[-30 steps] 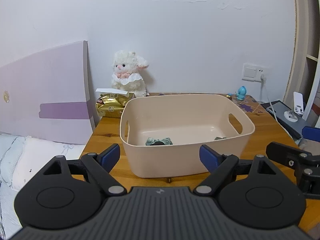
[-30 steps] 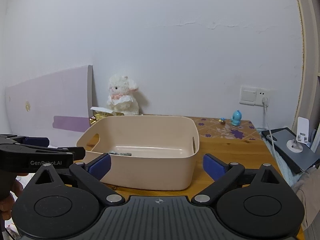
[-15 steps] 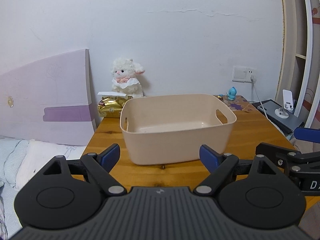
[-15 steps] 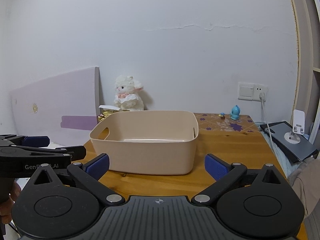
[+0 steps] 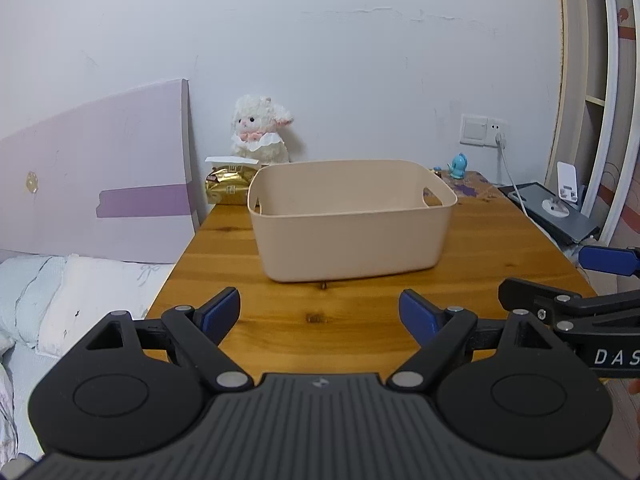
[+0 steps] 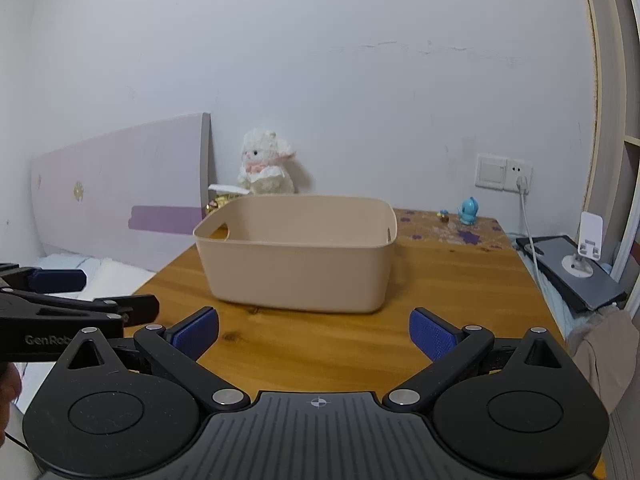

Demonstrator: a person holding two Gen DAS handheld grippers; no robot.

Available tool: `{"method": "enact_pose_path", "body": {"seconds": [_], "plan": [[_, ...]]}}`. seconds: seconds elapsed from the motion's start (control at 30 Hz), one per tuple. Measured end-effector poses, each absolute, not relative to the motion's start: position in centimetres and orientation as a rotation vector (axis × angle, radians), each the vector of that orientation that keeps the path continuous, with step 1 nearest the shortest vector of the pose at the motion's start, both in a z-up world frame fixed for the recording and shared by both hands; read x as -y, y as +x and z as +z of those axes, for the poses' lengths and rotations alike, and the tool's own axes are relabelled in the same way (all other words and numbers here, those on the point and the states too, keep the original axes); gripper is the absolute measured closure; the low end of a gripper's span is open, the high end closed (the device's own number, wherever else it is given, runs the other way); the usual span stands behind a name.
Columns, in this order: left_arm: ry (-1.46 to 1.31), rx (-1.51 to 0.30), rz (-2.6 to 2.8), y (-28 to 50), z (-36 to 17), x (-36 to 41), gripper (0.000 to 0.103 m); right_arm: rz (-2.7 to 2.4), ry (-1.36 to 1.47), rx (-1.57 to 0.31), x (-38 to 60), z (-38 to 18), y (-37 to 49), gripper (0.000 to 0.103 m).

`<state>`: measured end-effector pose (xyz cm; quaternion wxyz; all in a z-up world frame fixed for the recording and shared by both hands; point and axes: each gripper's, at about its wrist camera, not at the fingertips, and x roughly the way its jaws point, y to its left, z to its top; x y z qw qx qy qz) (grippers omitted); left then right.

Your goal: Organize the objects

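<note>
Desk: varnished wood, visible grain, slight sheen. Bin: smooth matt beige plastic. Lamb toy: fluffy plush cloth. Packet: glossy gold foil. Left hand-held gripper: matt black plastic, ribbed.

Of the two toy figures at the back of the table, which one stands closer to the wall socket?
The small blue figurine, on the purple-patterned corner under the socket. The white plush lamb sits at the opposite back corner, behind the gold packet.
</note>
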<state>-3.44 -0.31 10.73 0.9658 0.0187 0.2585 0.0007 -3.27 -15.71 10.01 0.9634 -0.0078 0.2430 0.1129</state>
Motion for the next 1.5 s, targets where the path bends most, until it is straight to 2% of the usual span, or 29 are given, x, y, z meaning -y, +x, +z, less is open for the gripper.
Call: {"method": "enact_pose_path", "body": {"seconds": [0.27,0.57,1.5], "plan": [[0.012,-0.556,0.007,-5.2,9.8,-0.3,0.016,0.234,-0.055,-0.538,15.2,8.8,-5.4,0.000],[0.022,-0.539,0.032,-6.6,10.4,-0.4,0.016,0.235,-0.039,-0.507,15.4,9.8,-6.9,0.000],[0.026,-0.581,0.019,-6.5,10.1,0.2,0.014,0.224,0.009,-0.564,16.7,8.9,-5.5,0.000]]}}
